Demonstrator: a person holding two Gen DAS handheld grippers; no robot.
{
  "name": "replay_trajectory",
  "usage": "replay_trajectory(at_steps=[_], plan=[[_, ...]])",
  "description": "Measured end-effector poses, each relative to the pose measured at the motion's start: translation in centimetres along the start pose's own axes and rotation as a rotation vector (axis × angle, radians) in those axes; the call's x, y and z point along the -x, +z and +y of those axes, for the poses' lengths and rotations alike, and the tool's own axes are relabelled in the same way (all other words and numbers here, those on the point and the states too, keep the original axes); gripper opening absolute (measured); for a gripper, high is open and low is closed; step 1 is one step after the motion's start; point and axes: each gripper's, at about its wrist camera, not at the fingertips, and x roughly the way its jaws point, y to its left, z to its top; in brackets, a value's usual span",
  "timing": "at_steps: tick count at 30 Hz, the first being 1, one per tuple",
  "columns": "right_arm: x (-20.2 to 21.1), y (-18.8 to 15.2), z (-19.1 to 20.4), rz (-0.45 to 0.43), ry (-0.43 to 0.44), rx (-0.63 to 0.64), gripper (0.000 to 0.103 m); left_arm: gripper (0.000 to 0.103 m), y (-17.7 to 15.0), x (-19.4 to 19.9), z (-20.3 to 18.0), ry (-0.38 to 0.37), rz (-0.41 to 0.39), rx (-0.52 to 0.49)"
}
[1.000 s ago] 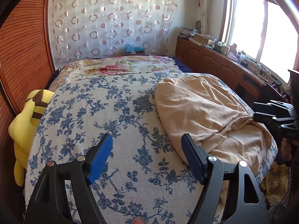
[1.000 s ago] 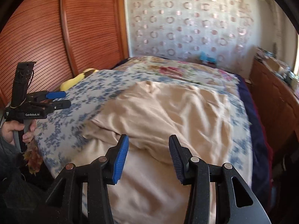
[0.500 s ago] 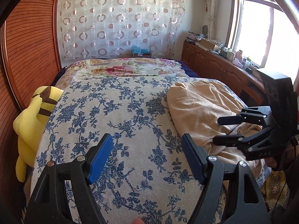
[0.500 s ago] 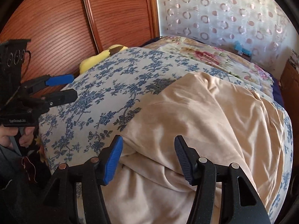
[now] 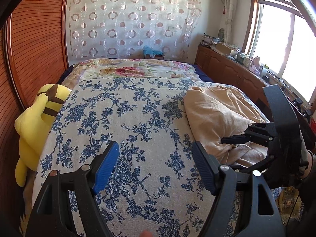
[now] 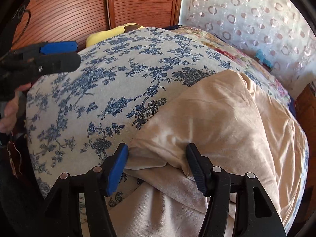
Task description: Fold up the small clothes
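Beige garment (image 6: 227,118): soft plain cloth, no print, heaped and creased, not laid flat. It lies on the right half of the bed (image 5: 138,118), with its near end spilling over the bed's front edge. In the right wrist view one thick rolled fold runs across the front, and a paler, fuzzier layer hangs below it. In the left wrist view the garment (image 5: 217,114) shows as a rumpled mound with a rounded far end.

Right gripper (image 6: 156,165): jaws wide open, straddling the rolled fold at the front edge. The right pad presses a dent into the cloth; the left pad sits just at the fold's end. Nothing is clamped. From the left wrist view the same gripper (image 5: 235,148) sits low over the near end of the garment, upper finger just above the cloth.

Left gripper (image 5: 156,165): jaws wide open, holding nothing, over bare bedspread, left of the garment and apart from it. In the right wrist view it (image 6: 59,55) hangs at the bed's left edge, with a hand (image 6: 9,106) on its grip.

Bedspread: cream with blue flower print. A second flowered blanket (image 5: 134,70) lies at the far end of the bed. Yellow plush toy (image 5: 37,122) is wedged between the bed and the slatted wooden wall (image 5: 37,45). Curtain with ring pattern (image 5: 130,19) hangs behind the bed. Wooden cabinet (image 5: 227,67) under the window (image 5: 286,45) carries clutter.
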Motion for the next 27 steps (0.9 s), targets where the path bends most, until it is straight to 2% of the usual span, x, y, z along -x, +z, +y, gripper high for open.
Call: replay_trajectory(at_steps=[1, 2, 4, 5, 7, 11, 15, 21, 27], plan=[[0.0, 0.1, 0.0, -0.002, 0.003, 0.0, 0.058, 0.077, -0.1, 0.0, 0.0, 0.0, 0.001, -0.001], [0.1, 0.1, -0.1, -0.01, -0.012, 0.0, 0.038, 0.077, -0.1, -0.1, -0.1, -0.001, 0.002, -0.001], [0.6, 0.1, -0.9, -0.019, -0.035, -0.016, 0.008, 0.077, -0.1, 0.0, -0.2, -0.003, 0.004, -0.001], [1.0, 0.1, -1.6, -0.03, -0.002, -0.049, 0.008, 0.077, -0.1, 0.0, -0.2, -0.004, 0.003, -0.001], [2.7, 0.2, -3.1, -0.08, 0.0, -0.091, 0.008, 0.077, -0.2, -0.1, -0.3, -0.007, 0.004, -0.003], [6.3, 0.8, -8.2, -0.16, -0.092, -0.182, 0.008, 0.077, -0.5, -0.6, -0.5, -0.018, 0.023, -0.009], [8.6, 1.3, -14.2, -0.189, -0.241, -0.253, 0.008, 0.077, -0.7, -1.0, -0.7, -0.027, 0.03, -0.006], [7.6, 1.5, -20.8, -0.13, -0.378, -0.369, 0.008, 0.077, -1.0, -1.3, -1.2, -0.031, 0.042, -0.02], [4.9, 0.9, -24.0, -0.039, -0.466, -0.507, 0.008, 0.077, -1.2, -1.6, -1.5, -0.033, 0.055, -0.026]])
